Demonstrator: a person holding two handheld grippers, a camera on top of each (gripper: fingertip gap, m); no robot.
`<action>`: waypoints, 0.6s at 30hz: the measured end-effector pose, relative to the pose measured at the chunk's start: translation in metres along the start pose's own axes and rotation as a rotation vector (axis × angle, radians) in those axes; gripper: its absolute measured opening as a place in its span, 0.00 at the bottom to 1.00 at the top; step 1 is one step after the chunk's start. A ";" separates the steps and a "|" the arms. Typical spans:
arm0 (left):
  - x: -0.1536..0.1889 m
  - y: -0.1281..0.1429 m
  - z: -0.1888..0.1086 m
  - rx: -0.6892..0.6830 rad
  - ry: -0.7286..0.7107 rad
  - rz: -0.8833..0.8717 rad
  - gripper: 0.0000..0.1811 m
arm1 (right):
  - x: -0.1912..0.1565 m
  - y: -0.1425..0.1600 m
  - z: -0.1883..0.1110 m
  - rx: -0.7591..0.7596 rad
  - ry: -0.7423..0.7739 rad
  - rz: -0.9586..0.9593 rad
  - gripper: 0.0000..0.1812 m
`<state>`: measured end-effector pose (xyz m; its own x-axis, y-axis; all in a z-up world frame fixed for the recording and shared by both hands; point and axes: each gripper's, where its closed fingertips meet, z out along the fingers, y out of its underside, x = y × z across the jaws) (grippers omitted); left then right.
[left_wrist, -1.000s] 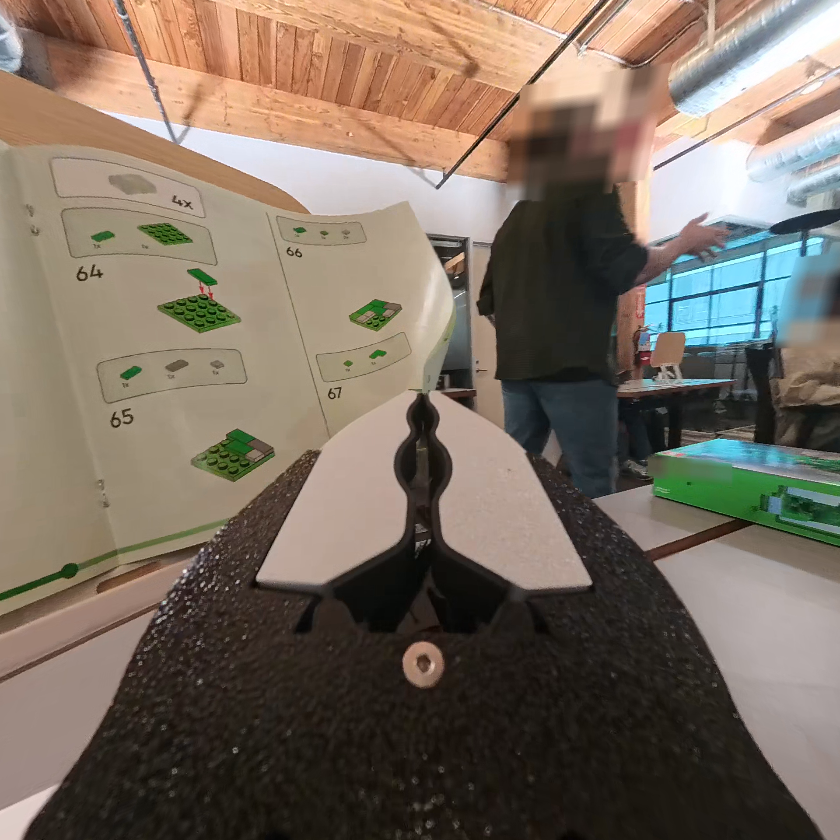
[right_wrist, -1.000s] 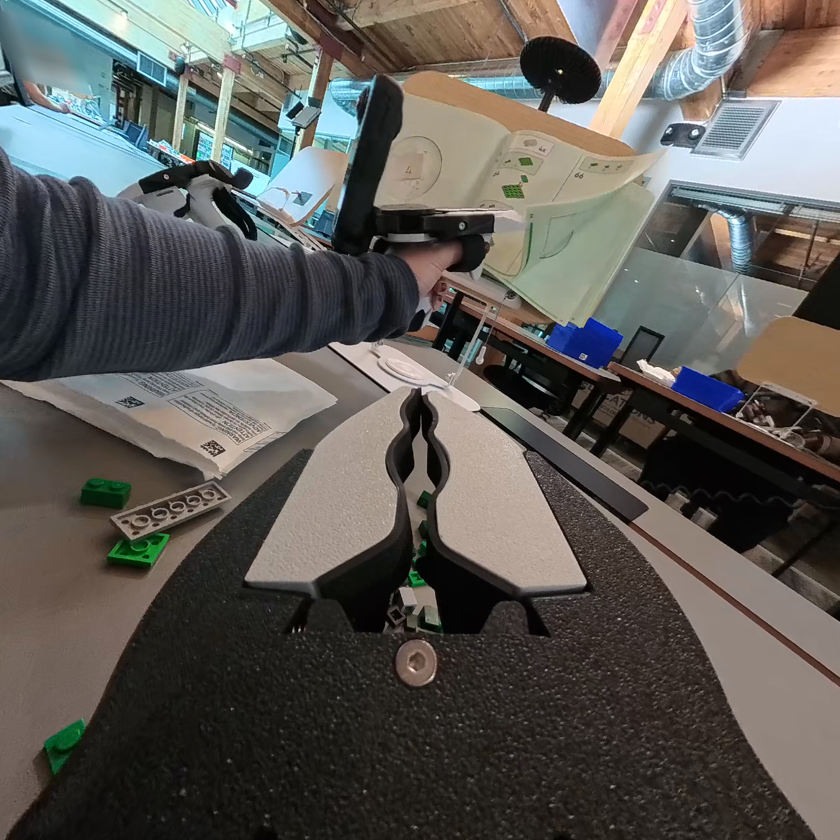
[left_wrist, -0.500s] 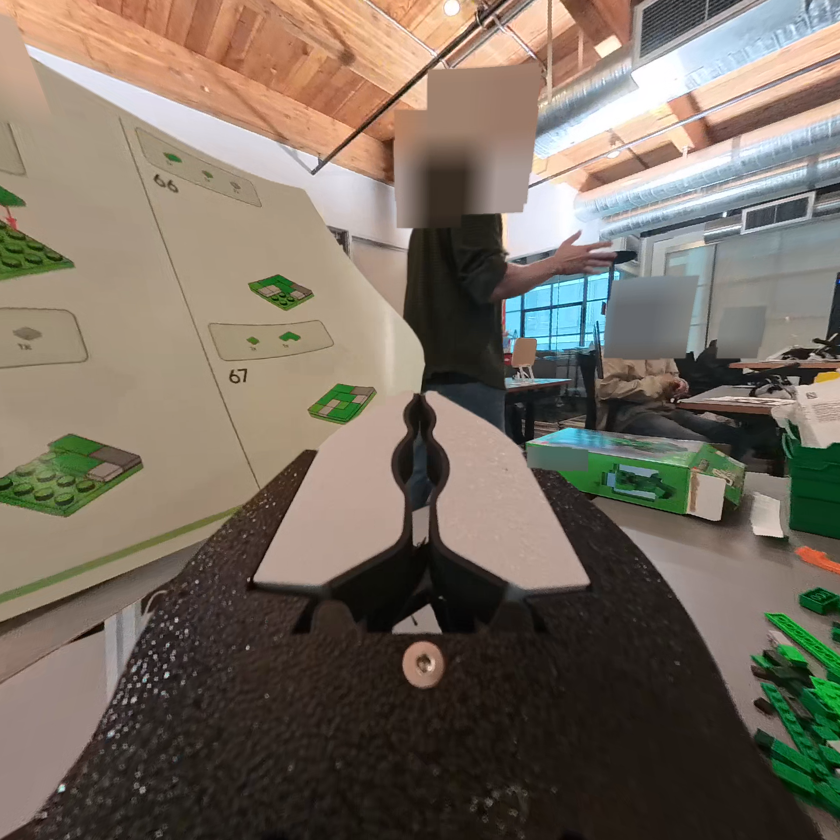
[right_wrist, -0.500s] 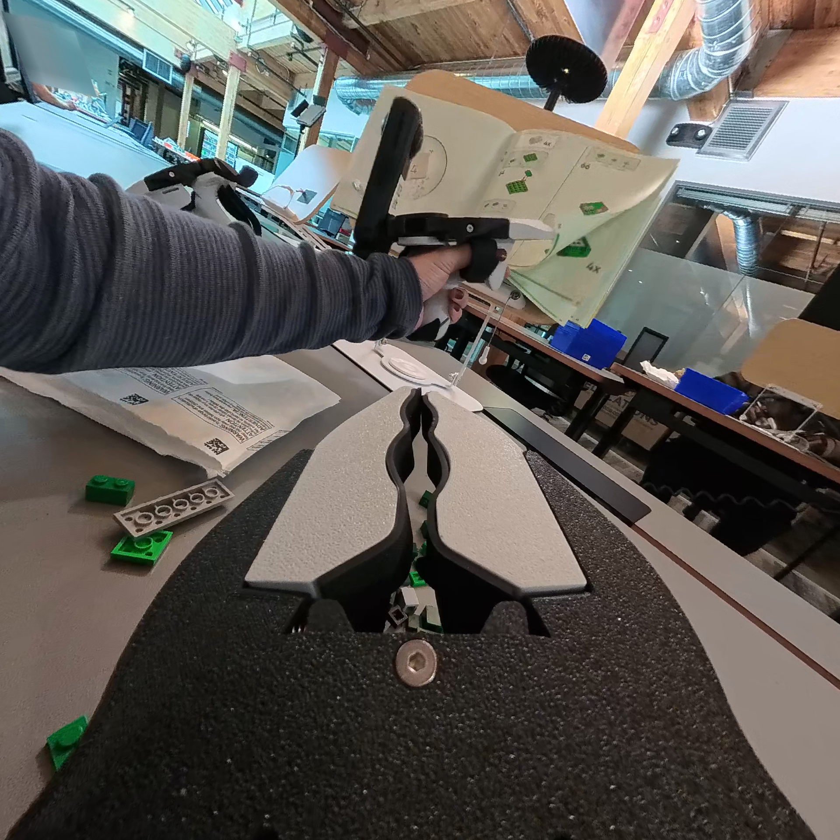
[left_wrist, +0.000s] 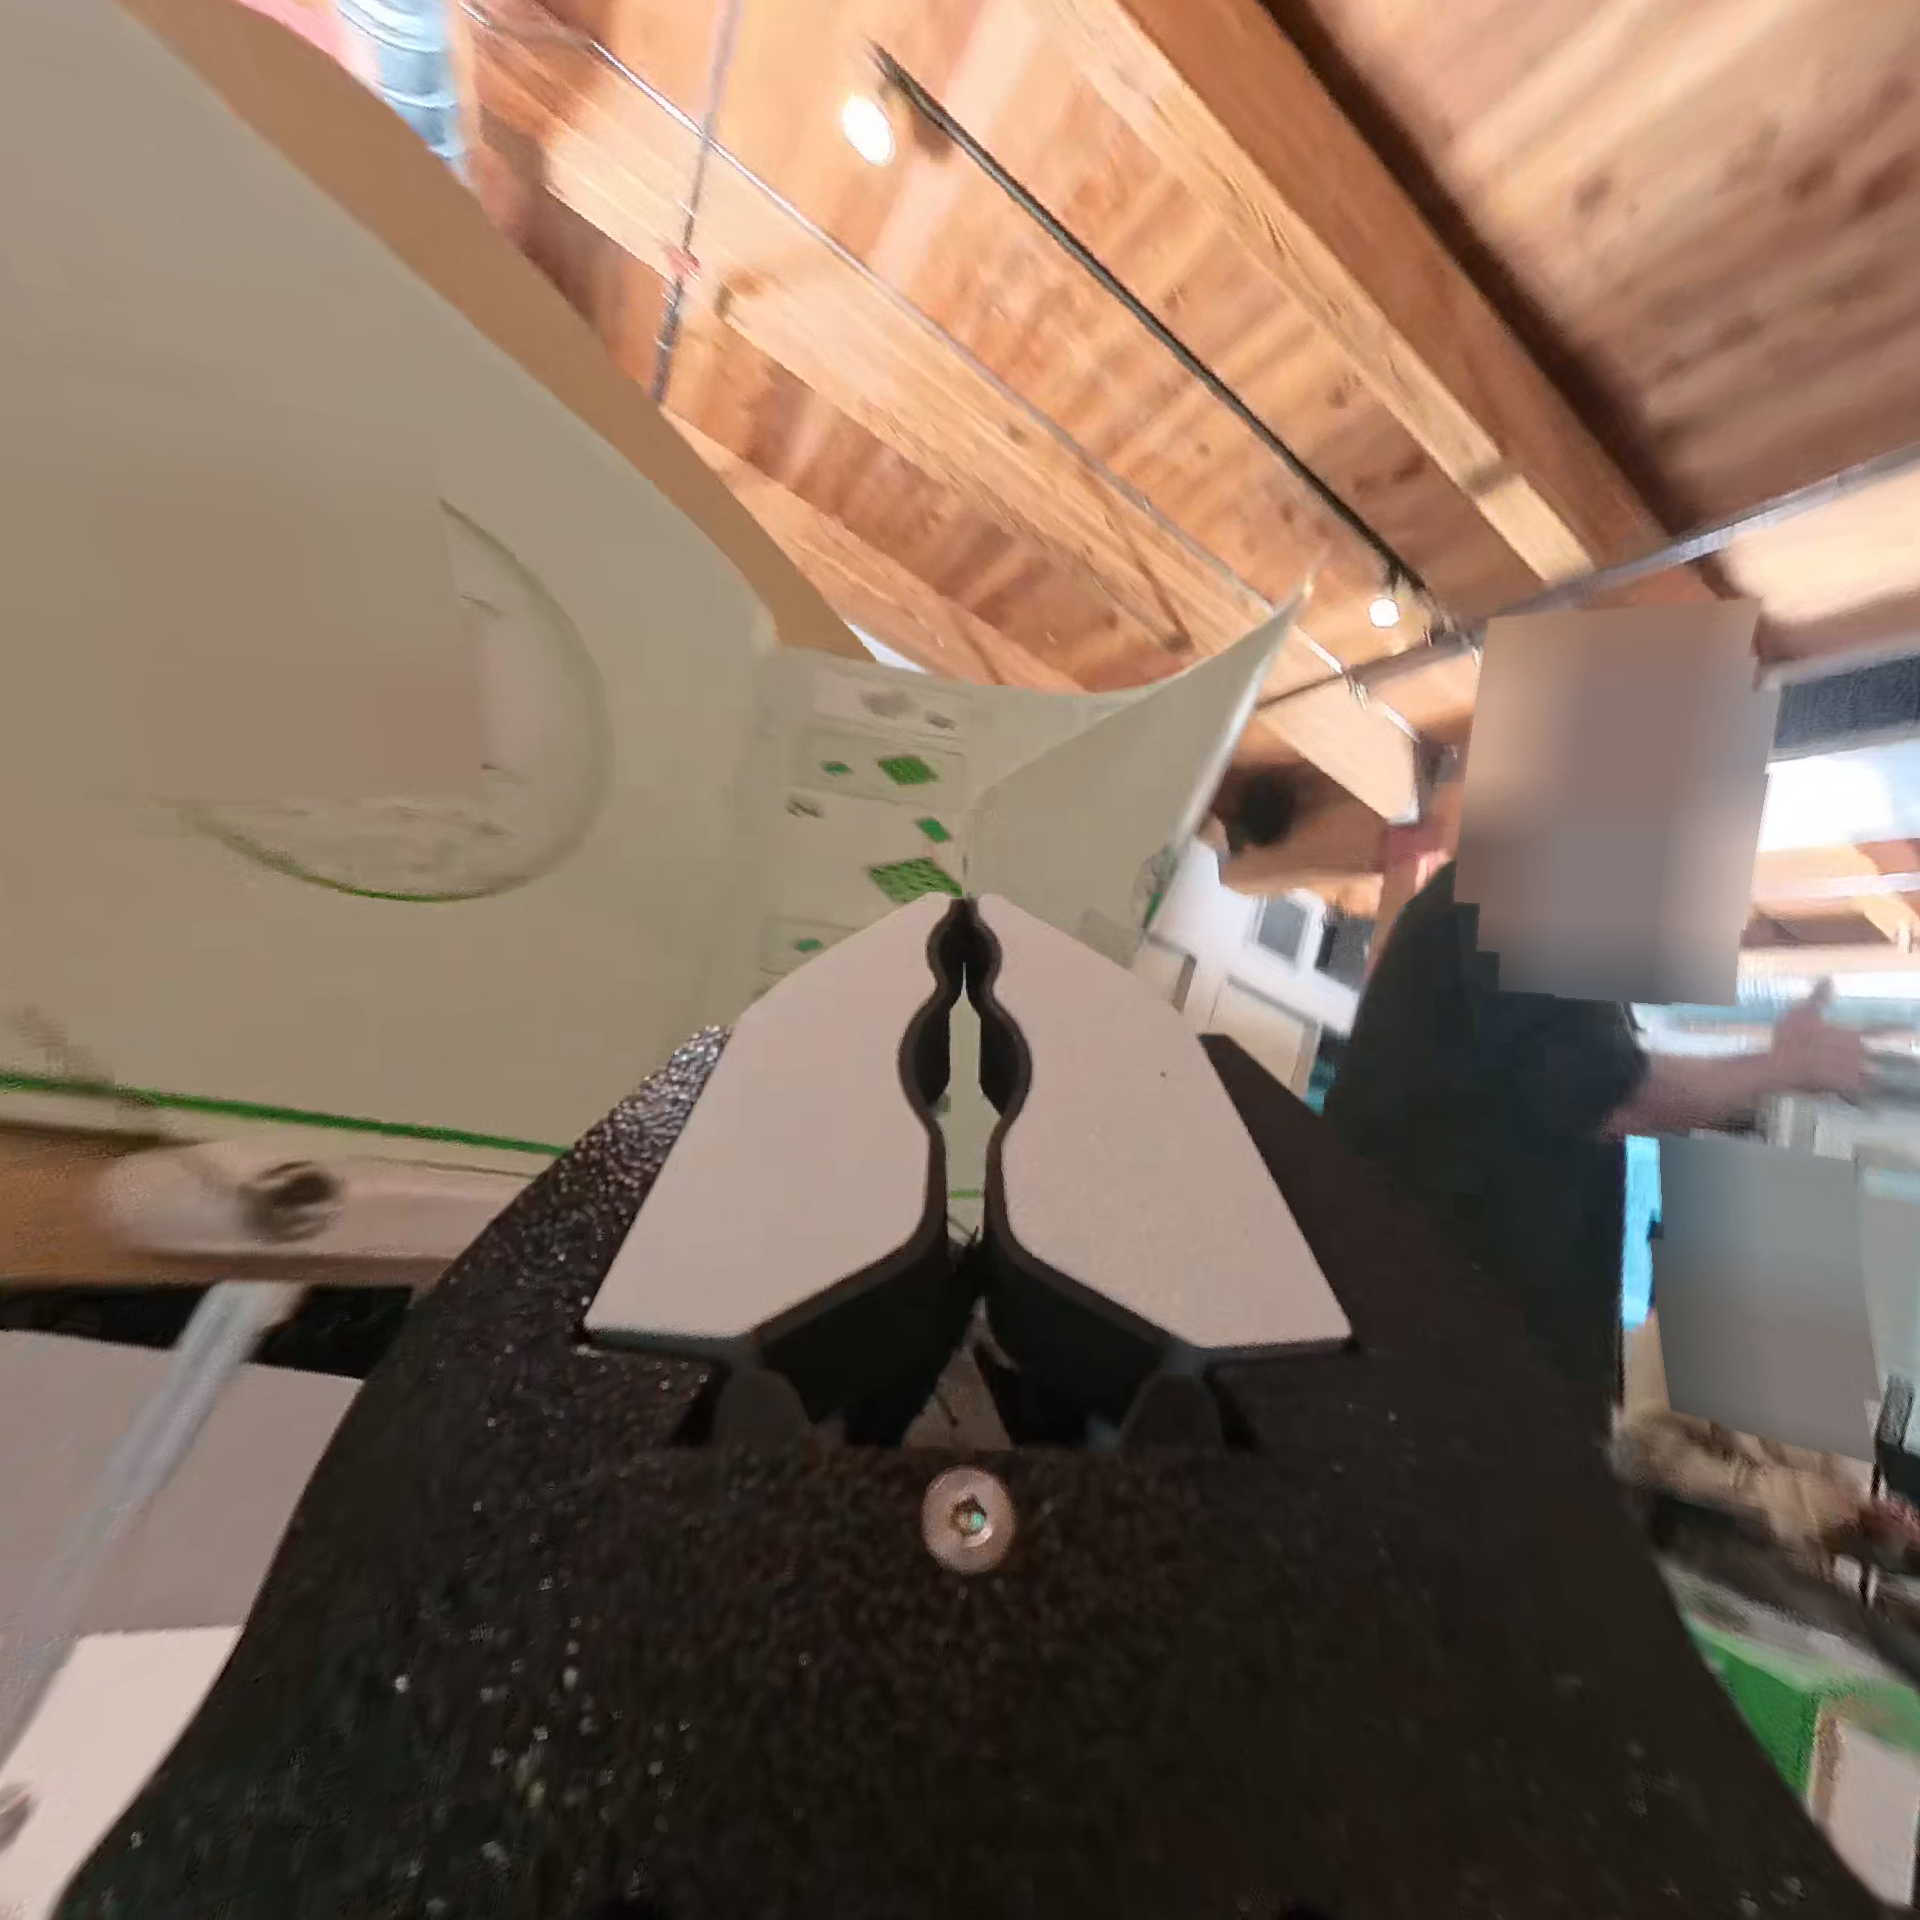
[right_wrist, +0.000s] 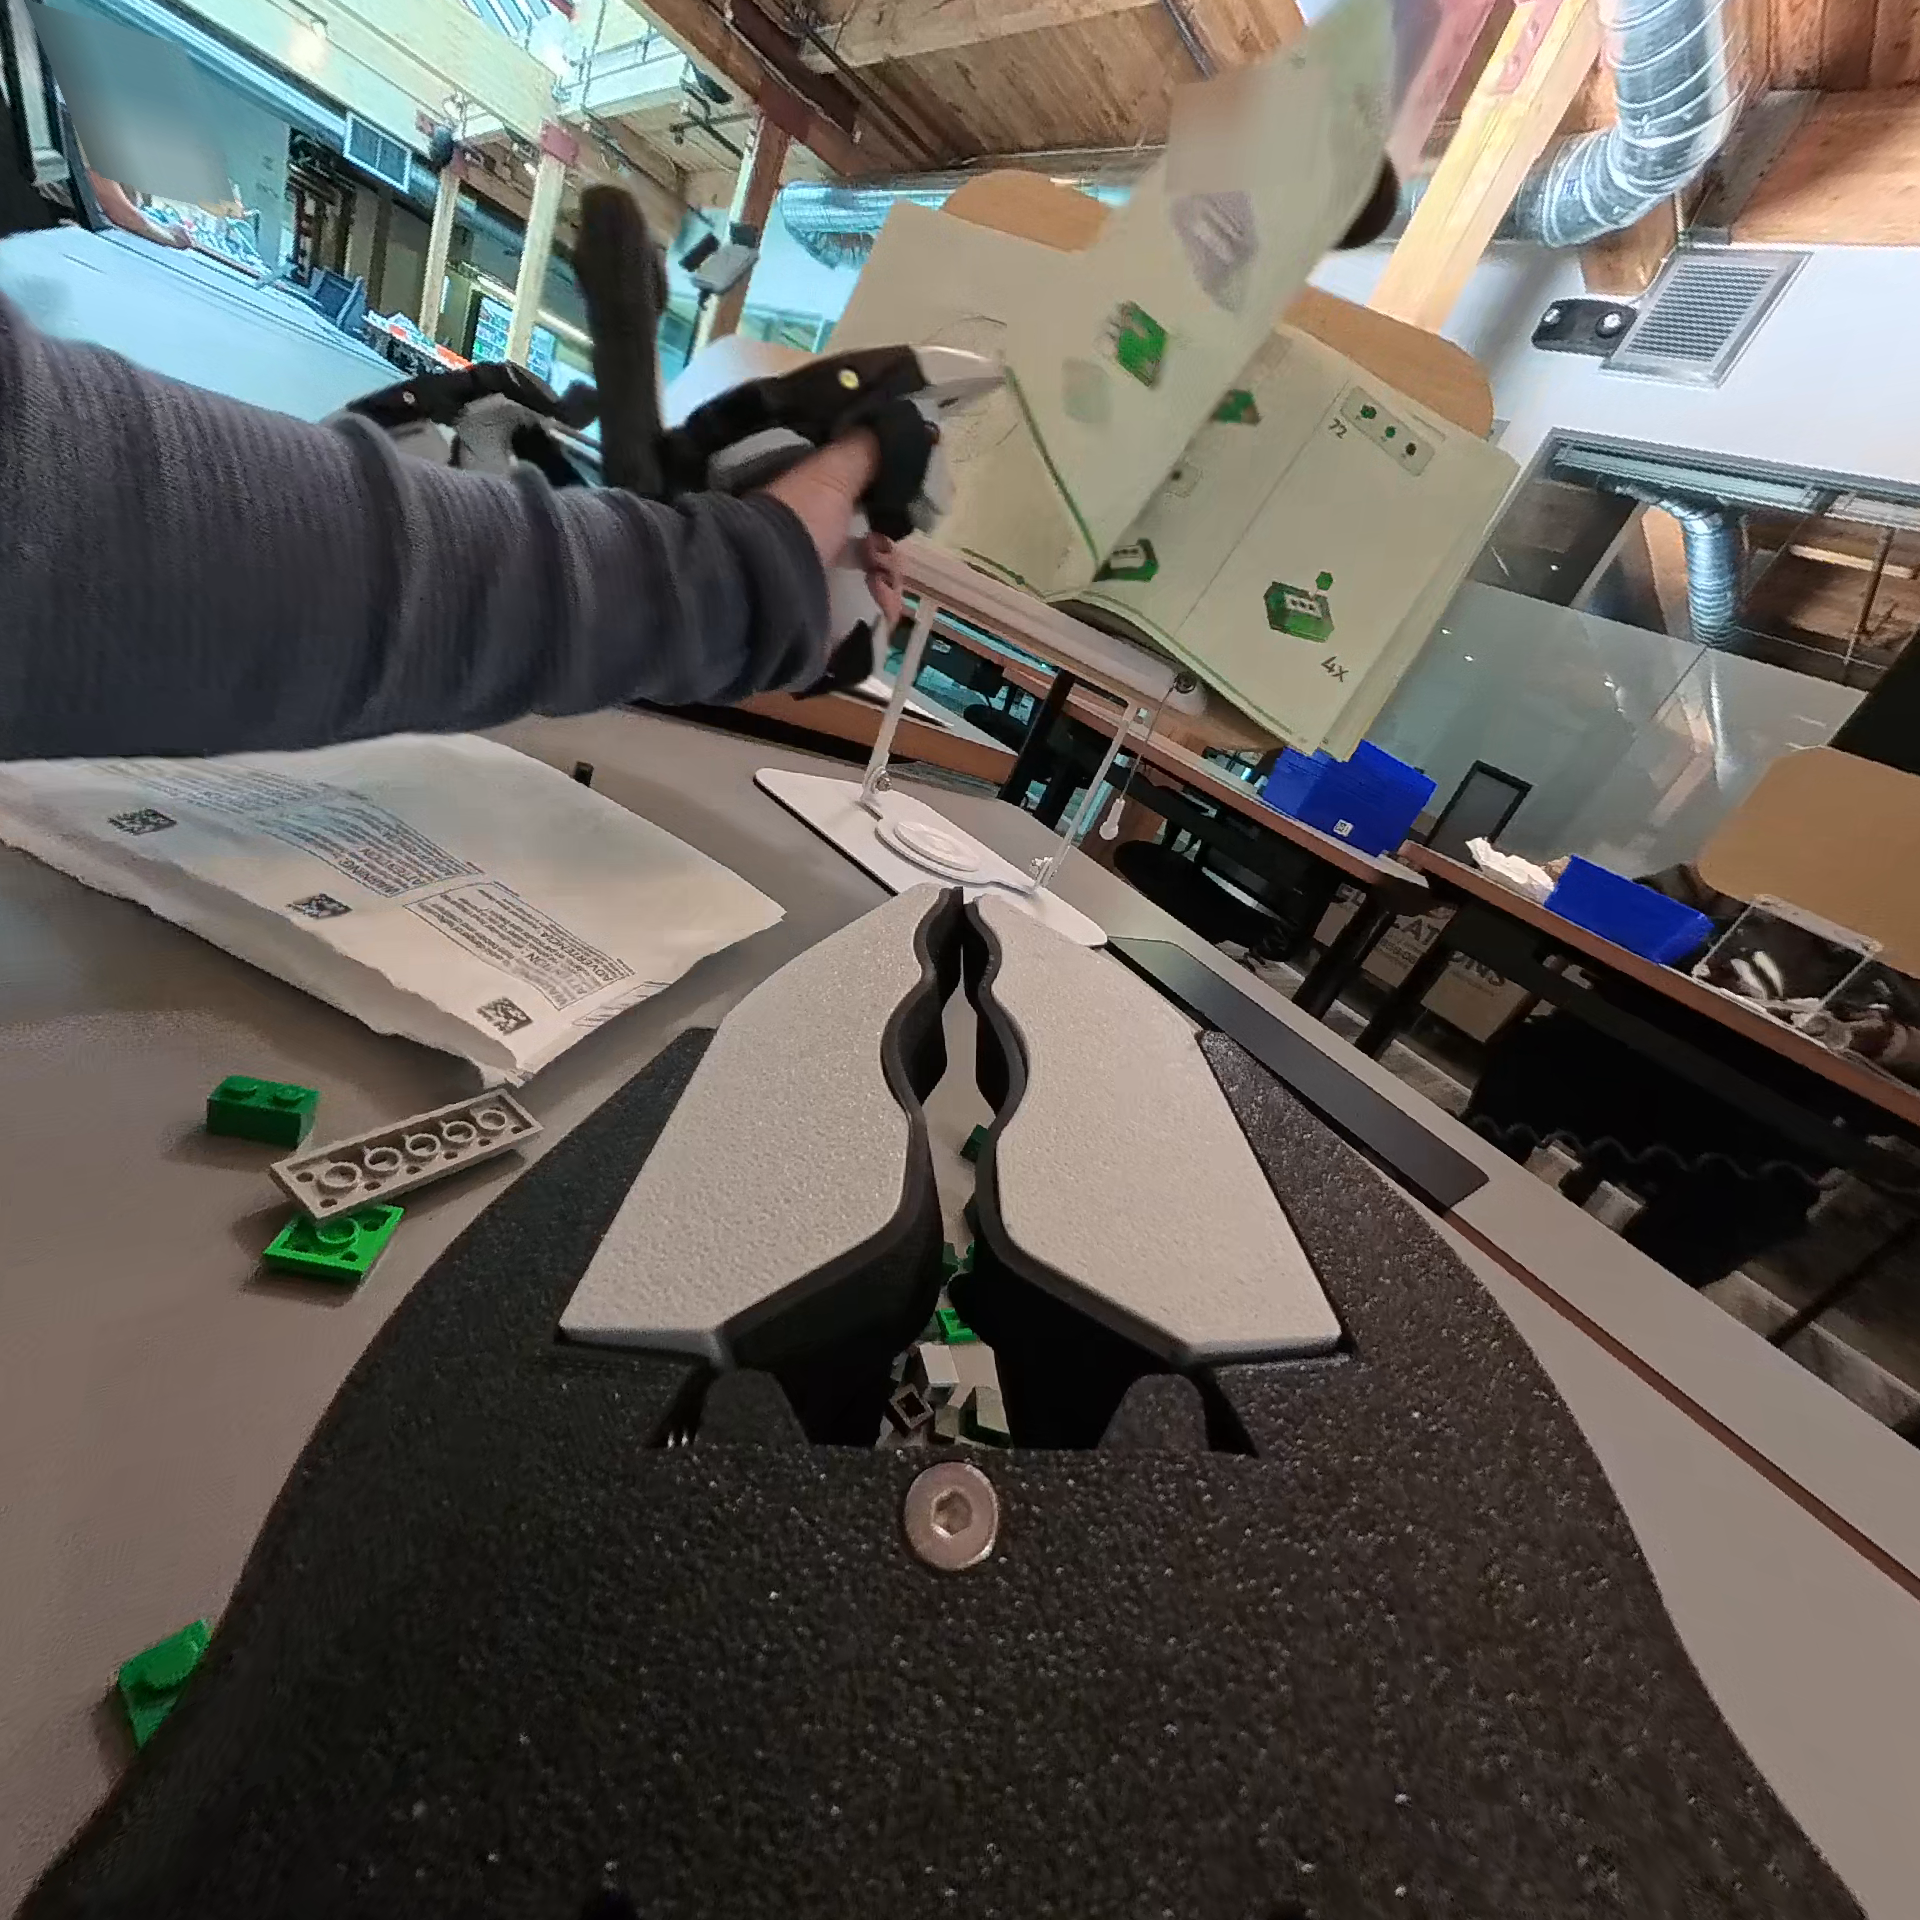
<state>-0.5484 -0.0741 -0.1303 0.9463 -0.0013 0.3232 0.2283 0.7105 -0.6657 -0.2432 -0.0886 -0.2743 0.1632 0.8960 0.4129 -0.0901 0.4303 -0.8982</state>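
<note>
Your left gripper (left_wrist: 966, 914) has its fingers together, tips at a lifted page of the instruction booklet (right_wrist: 1226, 499); whether they pinch it, I can't tell. The booklet sits propped open on a white wire stand (right_wrist: 935, 821) at the worktop's far edge (tilted toward you, readable). Your right gripper (right_wrist: 961, 909), fingers together and empty, hovers over loose bricks near the grey plate (right_wrist: 405, 1153); the torn white paper bag (right_wrist: 364, 894) lies flat, contents not visible.

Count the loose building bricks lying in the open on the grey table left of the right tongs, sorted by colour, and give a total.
Green bricks: 3
Grey plates: 1
Total: 4
More pieces show through the gap under the right tongs, too hidden to count.
</note>
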 end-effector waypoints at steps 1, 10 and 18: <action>-0.008 -0.009 -0.008 0.023 -0.019 -0.028 0.00 | -0.001 0.000 0.000 0.000 -0.002 -0.009 0.00; -0.039 -0.040 -0.039 0.063 -0.056 -0.176 0.00 | -0.007 -0.057 0.066 -0.047 -0.121 -0.068 0.01; -0.041 -0.051 -0.048 0.105 -0.051 -0.260 0.00 | 0.007 -0.050 0.252 -0.187 -0.109 -0.267 0.21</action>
<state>-0.5882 -0.1444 -0.1419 0.8459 -0.1591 0.5090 0.4340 0.7601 -0.4836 -0.4854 -0.0760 -0.1888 0.0500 0.7649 0.6422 0.1245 0.6333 -0.7639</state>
